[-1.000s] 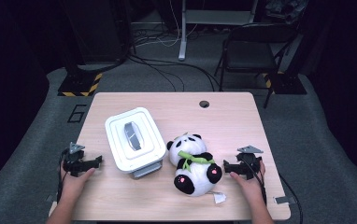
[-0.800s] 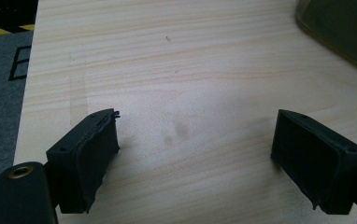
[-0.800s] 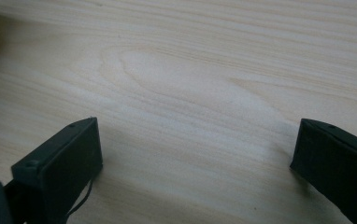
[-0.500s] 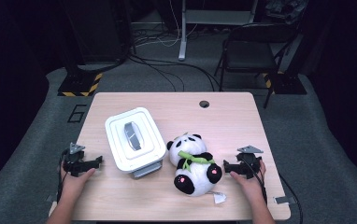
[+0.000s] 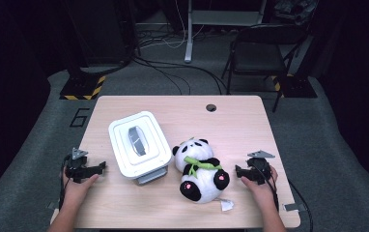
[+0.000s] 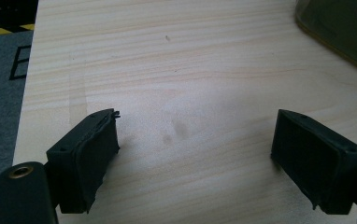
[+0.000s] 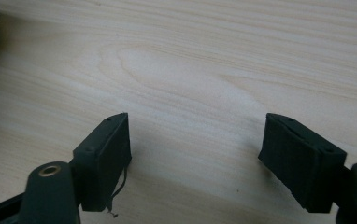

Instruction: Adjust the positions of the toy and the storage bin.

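Beside the lidded white rectangular plastic box (image 5: 138, 147), the black-and-white plush panda (image 5: 200, 170) lies untouched, your left gripper (image 5: 95, 167) and right gripper (image 5: 239, 171) spread wide and empty, so all handling evidently remains.

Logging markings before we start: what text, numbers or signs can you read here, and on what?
"6", painted in outline on the grey floor left of the table.
Yellow-black hazard stripes, a sign without words, on the floor behind that.
The tag by the panda: too small to read.
The box and both grippers show no readable text.
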The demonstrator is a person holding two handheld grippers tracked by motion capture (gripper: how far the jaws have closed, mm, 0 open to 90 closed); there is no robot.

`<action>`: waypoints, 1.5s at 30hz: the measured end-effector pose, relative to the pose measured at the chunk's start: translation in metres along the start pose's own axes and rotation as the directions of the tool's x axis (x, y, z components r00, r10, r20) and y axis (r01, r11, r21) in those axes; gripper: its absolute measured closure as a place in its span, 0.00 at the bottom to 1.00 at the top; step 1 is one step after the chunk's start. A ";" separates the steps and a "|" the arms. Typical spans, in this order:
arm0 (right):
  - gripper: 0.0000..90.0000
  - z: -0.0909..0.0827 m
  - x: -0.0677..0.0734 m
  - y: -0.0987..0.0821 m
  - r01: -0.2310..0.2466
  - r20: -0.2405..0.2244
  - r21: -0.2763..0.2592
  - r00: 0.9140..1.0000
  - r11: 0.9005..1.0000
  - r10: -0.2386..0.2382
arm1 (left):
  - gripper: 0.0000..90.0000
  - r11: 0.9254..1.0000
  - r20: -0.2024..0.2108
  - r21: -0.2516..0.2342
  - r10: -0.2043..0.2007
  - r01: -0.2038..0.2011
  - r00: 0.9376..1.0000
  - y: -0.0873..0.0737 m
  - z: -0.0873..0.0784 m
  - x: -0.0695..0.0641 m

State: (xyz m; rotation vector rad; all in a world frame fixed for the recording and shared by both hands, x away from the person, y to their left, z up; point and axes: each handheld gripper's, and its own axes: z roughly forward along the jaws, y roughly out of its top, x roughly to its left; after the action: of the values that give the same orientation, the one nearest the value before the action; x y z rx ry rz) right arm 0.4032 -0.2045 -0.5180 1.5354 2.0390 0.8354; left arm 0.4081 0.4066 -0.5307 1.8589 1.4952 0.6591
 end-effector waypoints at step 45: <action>0.54 -0.082 0.027 0.028 0.010 -0.171 -0.103 0.985 0.995 -0.027 | 0.16 1.000 -0.001 0.002 0.000 0.000 1.000 0.000 0.000 0.000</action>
State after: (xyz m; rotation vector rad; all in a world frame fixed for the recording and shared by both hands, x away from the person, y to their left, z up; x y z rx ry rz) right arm 0.3601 -0.1889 -0.4395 1.4303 2.0916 1.0812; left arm 0.4080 0.4066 -0.5306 1.8601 1.4969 0.6592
